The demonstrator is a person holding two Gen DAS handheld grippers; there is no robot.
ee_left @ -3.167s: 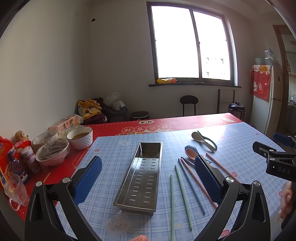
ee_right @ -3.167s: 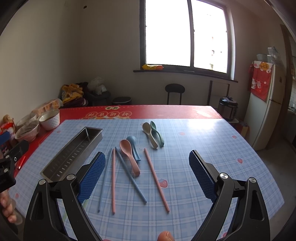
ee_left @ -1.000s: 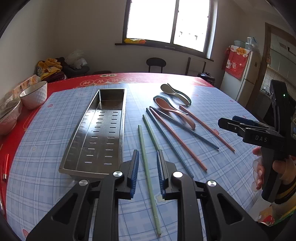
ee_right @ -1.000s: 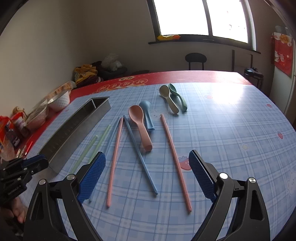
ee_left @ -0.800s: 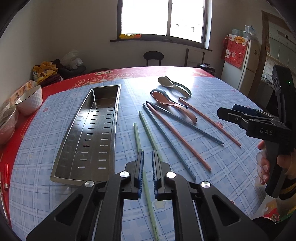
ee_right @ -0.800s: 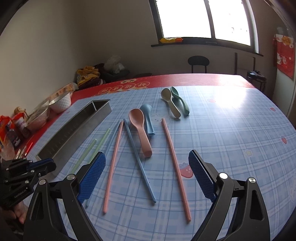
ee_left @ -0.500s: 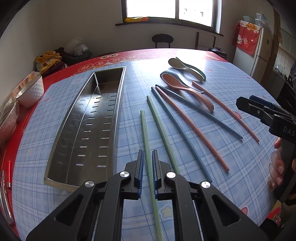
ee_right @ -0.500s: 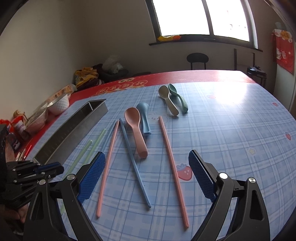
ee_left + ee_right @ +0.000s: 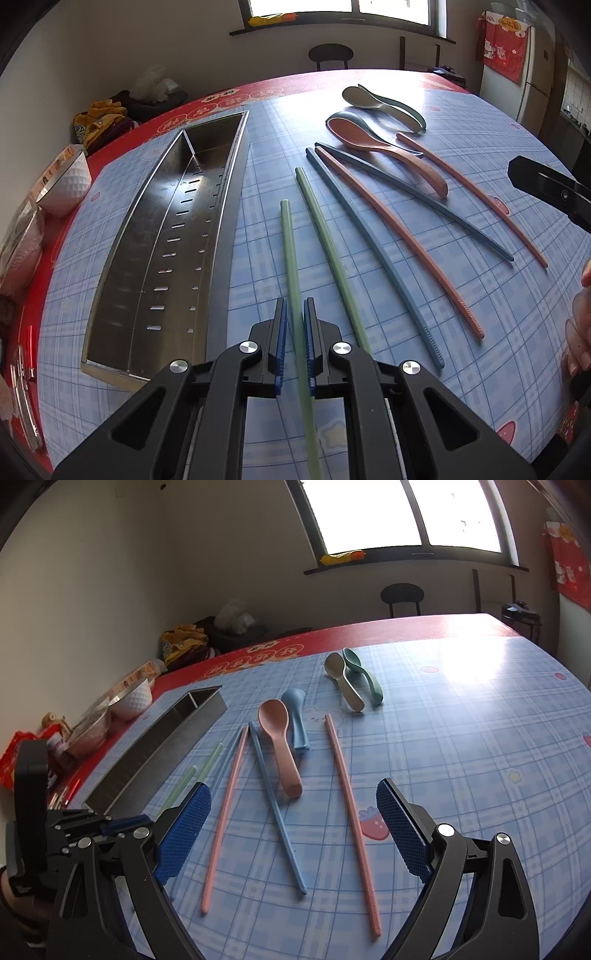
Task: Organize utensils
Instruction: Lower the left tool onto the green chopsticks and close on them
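Note:
My left gripper (image 9: 294, 332) is shut on the green chopstick (image 9: 290, 251), which lies on the blue checked cloth and runs between the blue pads. A second green chopstick (image 9: 325, 236) lies just right of it. The steel slotted tray (image 9: 231, 221) sits empty to the left. Farther right lie two blue chopsticks (image 9: 369, 236), two pink chopsticks (image 9: 391, 229), a pink spoon (image 9: 369, 138) and a beige spoon (image 9: 364, 98). My right gripper (image 9: 293, 794) hovers open over the pink spoon's handle (image 9: 288, 771), holding nothing. A blue spoon (image 9: 295, 716) and a green spoon (image 9: 364, 679) lie beyond.
White bowls (image 9: 62, 184) and packets crowd the red strip at the table's left edge. A person's hand (image 9: 580, 332) holds the right gripper's handle at the right border. A stool (image 9: 402, 590) and a window stand behind the table.
My left gripper has sunk and tipped down along the green chopstick, and its pads have drawn in around it. The right gripper has stayed almost still and open.

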